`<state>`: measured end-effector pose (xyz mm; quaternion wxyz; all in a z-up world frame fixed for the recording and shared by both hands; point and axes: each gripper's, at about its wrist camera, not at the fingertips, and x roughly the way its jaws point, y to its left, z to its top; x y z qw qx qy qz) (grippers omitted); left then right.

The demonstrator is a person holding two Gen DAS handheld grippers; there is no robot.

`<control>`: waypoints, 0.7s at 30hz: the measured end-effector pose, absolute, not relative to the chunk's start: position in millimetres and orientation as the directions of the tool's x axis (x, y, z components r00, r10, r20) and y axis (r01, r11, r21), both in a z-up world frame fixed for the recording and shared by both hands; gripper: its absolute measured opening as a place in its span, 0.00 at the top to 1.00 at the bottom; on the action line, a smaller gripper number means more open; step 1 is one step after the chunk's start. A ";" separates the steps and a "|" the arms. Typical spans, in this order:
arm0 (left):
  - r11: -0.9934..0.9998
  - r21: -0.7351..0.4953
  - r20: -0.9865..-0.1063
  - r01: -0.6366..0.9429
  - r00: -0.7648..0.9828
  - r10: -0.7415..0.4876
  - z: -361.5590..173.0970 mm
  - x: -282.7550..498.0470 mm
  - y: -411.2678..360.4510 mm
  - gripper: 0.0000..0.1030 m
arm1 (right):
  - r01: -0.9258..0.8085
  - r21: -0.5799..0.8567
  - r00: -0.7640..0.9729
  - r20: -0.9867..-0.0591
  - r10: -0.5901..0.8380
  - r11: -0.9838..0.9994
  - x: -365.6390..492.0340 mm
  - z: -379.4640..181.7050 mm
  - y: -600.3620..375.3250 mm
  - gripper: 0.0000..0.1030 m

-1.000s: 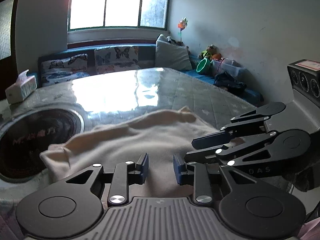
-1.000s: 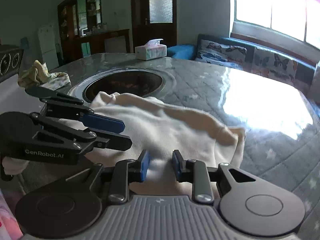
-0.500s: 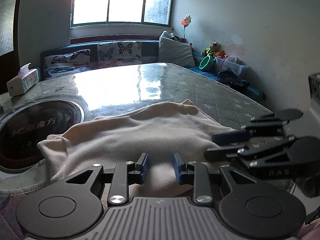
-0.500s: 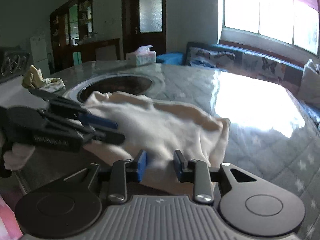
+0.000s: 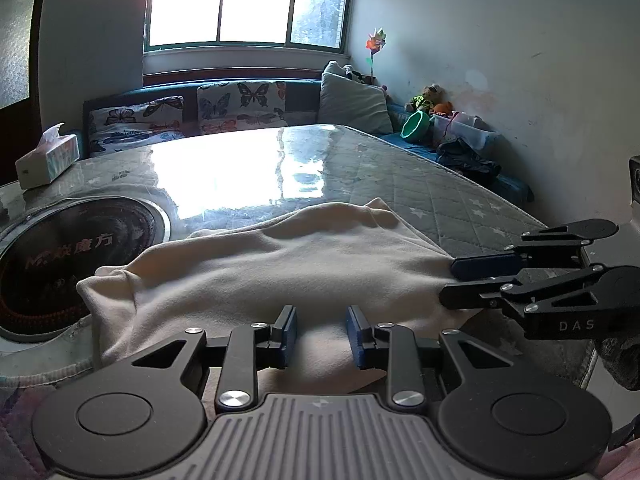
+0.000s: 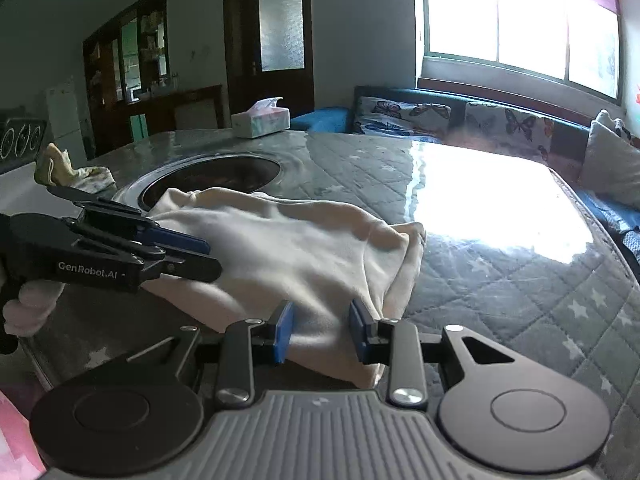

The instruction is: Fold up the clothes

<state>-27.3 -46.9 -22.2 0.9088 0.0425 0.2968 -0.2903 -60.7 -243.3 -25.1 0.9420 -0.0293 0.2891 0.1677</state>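
The left gripper [image 5: 322, 336] hovered low over the near edge of the cream garment [image 5: 280, 276], its blue pads spread with a clear gap and cloth lying beneath and between them, not pinched. The right gripper [image 6: 320, 336] sat likewise at the garment's other near corner, pads apart over a folded edge of the fabric, nothing squeezed between them. Each claw showed in the other's camera: the right gripper [image 5: 472, 284] reached in from the side with its fingertips at the garment's right border, and the left gripper [image 6: 200, 256] lay across the cloth's left side, held by a hand in a white glove [image 6: 28, 304]. The garment [image 6: 288, 248] lay rumpled and partly folded on the grey quilted table cover [image 5: 460, 208], one end reaching the round dark recess [image 5: 68, 256] set into the table. Farther off stood a tissue box [image 5: 48, 156], and beyond the table a bench with butterfly cushions [image 5: 240, 104] ran under the bright window [image 5: 244, 0]
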 end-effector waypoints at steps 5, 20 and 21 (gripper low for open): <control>0.837 -0.099 -0.560 0.538 0.665 -0.494 -17.8 -30.3 -41.4 0.70 | -0.327 0.070 0.775 -0.550 0.310 0.942 -55.9 -16.2 -247.4 0.70; 0.909 -0.121 -0.557 0.398 0.731 -0.394 -7.5 -55.7 13.5 0.70 | -0.459 0.000 0.739 -0.554 0.382 0.888 -37.9 -12.6 -204.1 0.70; 0.914 -0.123 -0.561 0.385 0.733 -0.385 -8.7 -56.1 17.4 0.70 | -0.468 -0.003 0.730 -0.565 0.384 0.884 -36.1 -16.4 -200.0 0.70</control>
